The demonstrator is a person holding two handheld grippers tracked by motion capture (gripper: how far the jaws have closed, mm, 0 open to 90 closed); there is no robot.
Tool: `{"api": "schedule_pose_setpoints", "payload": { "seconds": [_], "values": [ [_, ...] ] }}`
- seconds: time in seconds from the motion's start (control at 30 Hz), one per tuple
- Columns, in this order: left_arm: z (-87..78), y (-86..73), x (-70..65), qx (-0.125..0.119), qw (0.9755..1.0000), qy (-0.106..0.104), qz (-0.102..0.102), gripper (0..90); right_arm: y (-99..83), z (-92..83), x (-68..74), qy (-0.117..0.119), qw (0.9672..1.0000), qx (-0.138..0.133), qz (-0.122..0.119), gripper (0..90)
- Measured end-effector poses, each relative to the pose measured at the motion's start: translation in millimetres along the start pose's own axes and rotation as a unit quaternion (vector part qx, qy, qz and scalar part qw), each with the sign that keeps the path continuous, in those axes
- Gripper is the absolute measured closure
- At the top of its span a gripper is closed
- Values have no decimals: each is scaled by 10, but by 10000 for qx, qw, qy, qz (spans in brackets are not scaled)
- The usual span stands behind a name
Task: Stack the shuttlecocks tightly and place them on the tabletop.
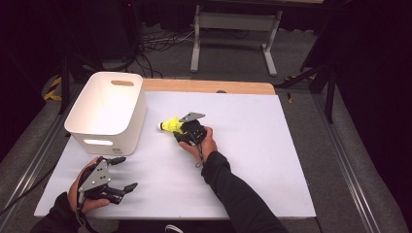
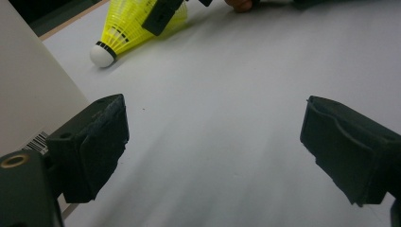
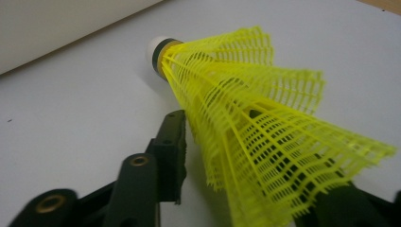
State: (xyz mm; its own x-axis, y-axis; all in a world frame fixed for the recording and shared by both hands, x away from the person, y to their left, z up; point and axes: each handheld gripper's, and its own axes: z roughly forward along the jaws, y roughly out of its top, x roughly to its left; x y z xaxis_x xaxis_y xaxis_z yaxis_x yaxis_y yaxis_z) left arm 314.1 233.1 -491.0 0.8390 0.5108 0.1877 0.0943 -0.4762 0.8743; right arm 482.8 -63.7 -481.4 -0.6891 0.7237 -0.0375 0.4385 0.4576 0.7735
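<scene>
A dim room with black drapes, cables on the floor and a grey frame stand at the top of the high view surrounds a desk (image 1: pixel 252 160) covered by a white sheet. Nearest, at the lower left of that frame, the left tool (image 1: pixel 121 174) rests low over the desk with its jaws spread wide and nothing between them. Further in, near the centre, the right tool (image 1: pixel 176 131) has its jaws around the flared skirt of a yellow plastic shuttlecock (image 1: pixel 170 125); the right gripper view shows the mesh crumpled between them, so I judge the grip already made. The shuttlecock lies about on the desk surface, cork tip toward the left of the frame, pointing at the white storage bin (image 1: pixel 108 110), which stands in the upper left, close by but apart from it. Judging by this layout, the pick-up is just under way; lifting, carrying across and dropping the shuttlecock into the bin would remain.
</scene>
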Motion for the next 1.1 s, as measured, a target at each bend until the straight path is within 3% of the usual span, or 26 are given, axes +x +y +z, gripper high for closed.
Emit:
{"api": "schedule_pose_setpoints", "payload": {
  "seconds": [0.07, 0.1, 0.13, 0.3, 0.8, 1.1],
  "values": [
    [1, -1, 6, 18, 10000, -5, 11, 94, 10, 7, -12, -70, 10000, 12, 34, 666],
    [2, -2, 5, 22, 10000, -1, 2, 92, 33, 16, -30, -108, 9999, -8, 81, 759],
    [0, -3, 4, 9, 10000, -1, 5, 92, 44, 12, -31, -131, 9999, -28, 65, 784],
    [1, -5, 7, 19, 10000, -15, -6, 92, 70, -8, -12, -204, 9997, -45, -125, 847],
    [15, -2, 3, 51, 10000, -17, -12, 91, 48, -192, -28, -90, 9992, -317, -218, 860],
    [34, 1, 4, 105, 9999, 6, -11, 91, -78, -499, -69, 105, 9980, -535, -321, 860]
  ]
}}
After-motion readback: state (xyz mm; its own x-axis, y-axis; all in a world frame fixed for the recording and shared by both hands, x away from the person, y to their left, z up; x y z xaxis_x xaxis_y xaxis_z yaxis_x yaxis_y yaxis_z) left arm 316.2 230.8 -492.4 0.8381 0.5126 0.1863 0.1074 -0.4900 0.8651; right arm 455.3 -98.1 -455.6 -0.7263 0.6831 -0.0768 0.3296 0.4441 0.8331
